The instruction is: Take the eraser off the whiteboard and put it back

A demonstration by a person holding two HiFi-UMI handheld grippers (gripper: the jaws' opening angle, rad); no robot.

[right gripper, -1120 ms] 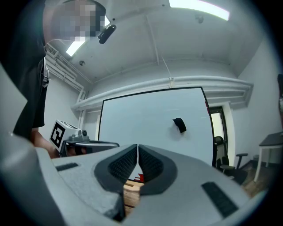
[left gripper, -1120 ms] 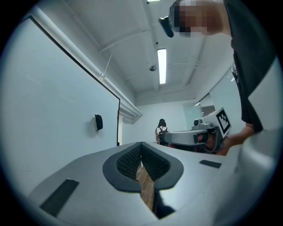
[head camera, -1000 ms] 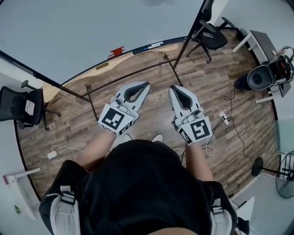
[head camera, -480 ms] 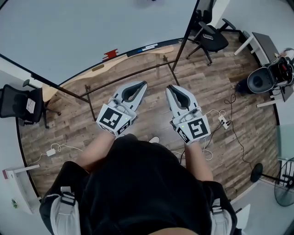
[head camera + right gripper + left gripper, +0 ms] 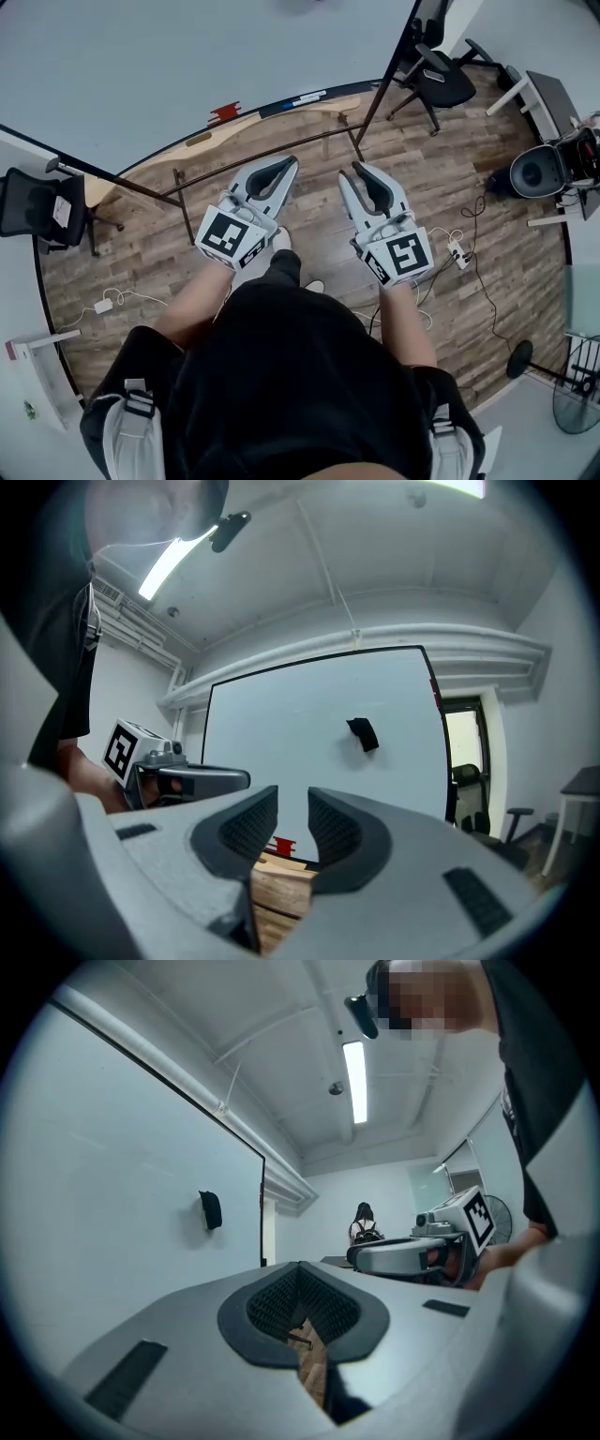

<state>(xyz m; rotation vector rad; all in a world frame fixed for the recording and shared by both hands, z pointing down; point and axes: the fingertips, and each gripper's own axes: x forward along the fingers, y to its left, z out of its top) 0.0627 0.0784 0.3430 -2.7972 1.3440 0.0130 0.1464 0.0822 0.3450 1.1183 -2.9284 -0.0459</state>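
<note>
The black eraser (image 5: 362,733) sticks to the whiteboard (image 5: 281,733) about midway up, ahead of my right gripper and slightly to its right. From the left gripper view the eraser (image 5: 210,1209) sits on the board off to the left. Both grippers are held level over the wooden floor, short of the board's stand. My left gripper (image 5: 292,162) (image 5: 300,1269) is shut with nothing in it. The jaws of my right gripper (image 5: 350,172) (image 5: 292,803) are opening, and only a narrow empty gap lies between them.
The board's wooden tray (image 5: 281,111) carries a red item (image 5: 223,113) and markers. Black stand legs (image 5: 262,155) cross the floor below it. Office chairs (image 5: 441,80) (image 5: 37,211), a desk, cables and a power strip (image 5: 459,251) lie around. A person (image 5: 364,1222) stands far off.
Both grippers have moved forward towards the whiteboard as the person stepped ahead. The right gripper's jaws, closed before, now stand slightly apart.
</note>
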